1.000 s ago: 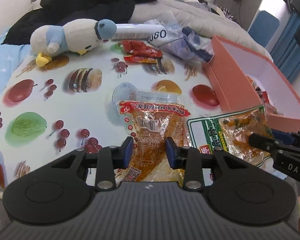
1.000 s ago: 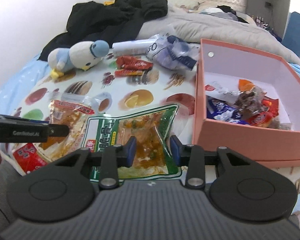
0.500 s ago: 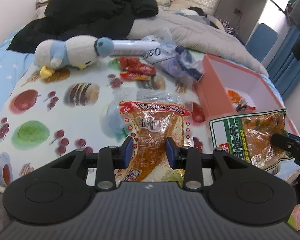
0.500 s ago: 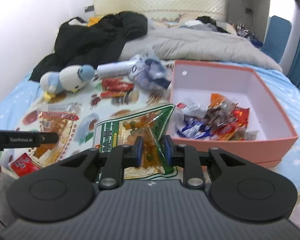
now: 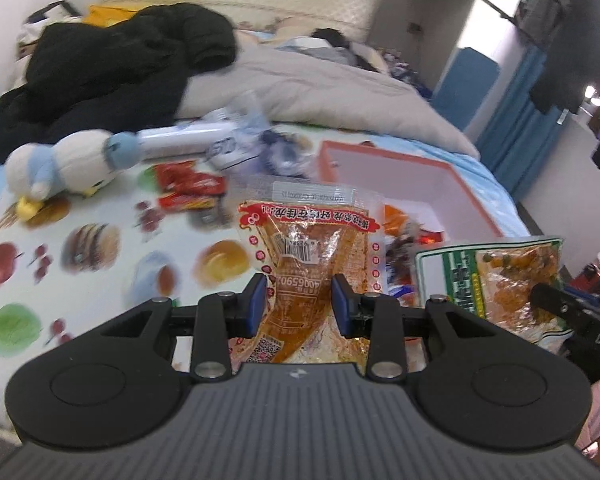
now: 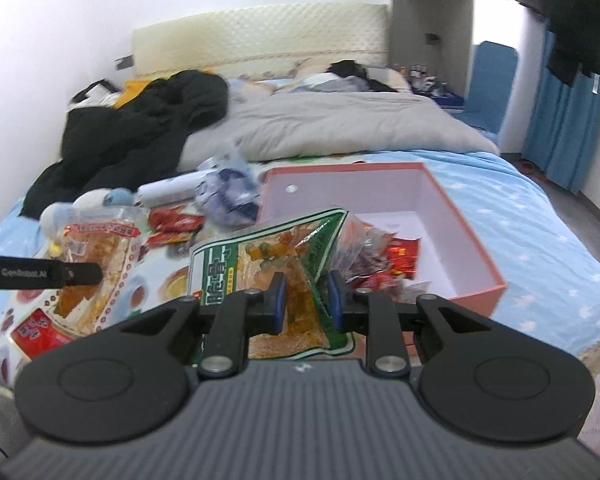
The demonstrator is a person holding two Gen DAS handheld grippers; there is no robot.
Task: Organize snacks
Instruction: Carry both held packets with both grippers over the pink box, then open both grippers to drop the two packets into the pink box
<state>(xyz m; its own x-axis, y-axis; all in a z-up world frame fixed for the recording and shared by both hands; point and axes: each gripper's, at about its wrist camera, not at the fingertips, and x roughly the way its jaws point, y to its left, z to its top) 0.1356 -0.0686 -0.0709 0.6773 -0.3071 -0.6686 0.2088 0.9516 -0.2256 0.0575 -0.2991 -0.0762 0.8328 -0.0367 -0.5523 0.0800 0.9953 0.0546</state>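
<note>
Both packets lifted higher | left gripper (image 5: 299, 300) clamps red packet (image 5: 306, 256) | right gripper (image 6: 306, 296) clamps green packet (image 6: 268, 260) (creased)

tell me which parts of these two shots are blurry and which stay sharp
Left wrist view: the penguin toy, the red snack packs and the fruit-print cloth are smeared by motion, while the left gripper and its orange snack bag stay sharp. Right wrist view: softer blur on the black jacket and the pink box; the right gripper and green snack bag read clearly.
</note>
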